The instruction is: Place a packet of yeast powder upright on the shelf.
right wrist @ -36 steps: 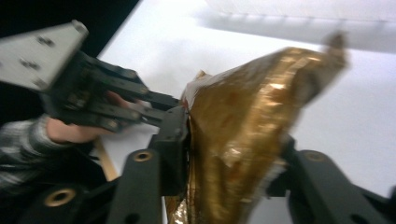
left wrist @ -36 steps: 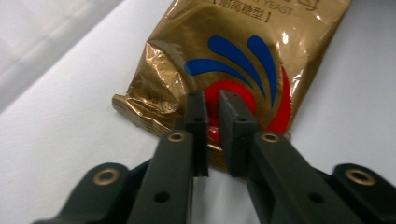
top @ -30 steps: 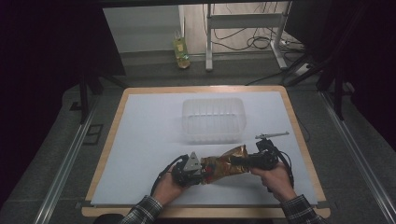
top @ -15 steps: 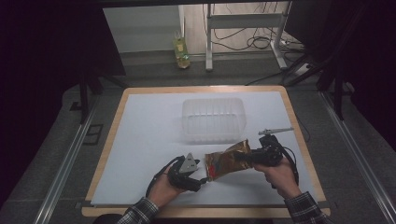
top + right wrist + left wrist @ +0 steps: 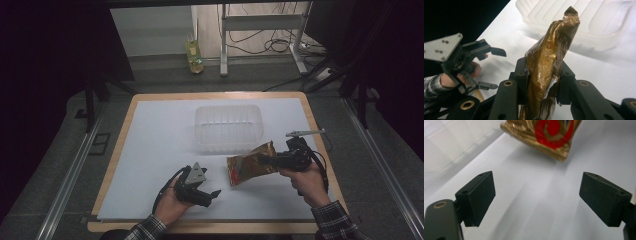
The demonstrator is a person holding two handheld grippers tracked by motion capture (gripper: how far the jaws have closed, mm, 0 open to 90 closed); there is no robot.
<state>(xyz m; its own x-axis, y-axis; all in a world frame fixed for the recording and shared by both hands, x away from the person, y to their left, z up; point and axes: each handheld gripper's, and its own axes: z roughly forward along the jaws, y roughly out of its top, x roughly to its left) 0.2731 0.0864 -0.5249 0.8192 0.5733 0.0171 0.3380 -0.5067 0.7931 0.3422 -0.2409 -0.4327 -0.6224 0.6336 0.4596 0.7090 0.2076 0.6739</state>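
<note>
A crinkled gold snack packet (image 5: 251, 163) with a red emblem hangs above the white table sheet, right of centre. My right gripper (image 5: 276, 161) is shut on its right end; in the right gripper view the packet (image 5: 548, 62) stands pinched between the jaws. My left gripper (image 5: 212, 196) rests low at the front centre, open and empty, apart from the packet. Its two pads (image 5: 477, 195) stand wide in the left gripper view, with the packet's lower edge (image 5: 544, 135) ahead of them. The left gripper (image 5: 487, 67) is also seen open in the right gripper view.
A clear plastic tub (image 5: 228, 126) sits on the white sheet (image 5: 150, 150) behind the packet, slightly left of it. A small metal tool (image 5: 304, 133) lies near the right edge. A yellowish bottle (image 5: 194, 52) stands on the floor beyond the table.
The left gripper has let go of the packet and drawn back toward the front. The right gripper has carried the packet up and to the right, nearer the tub.
</note>
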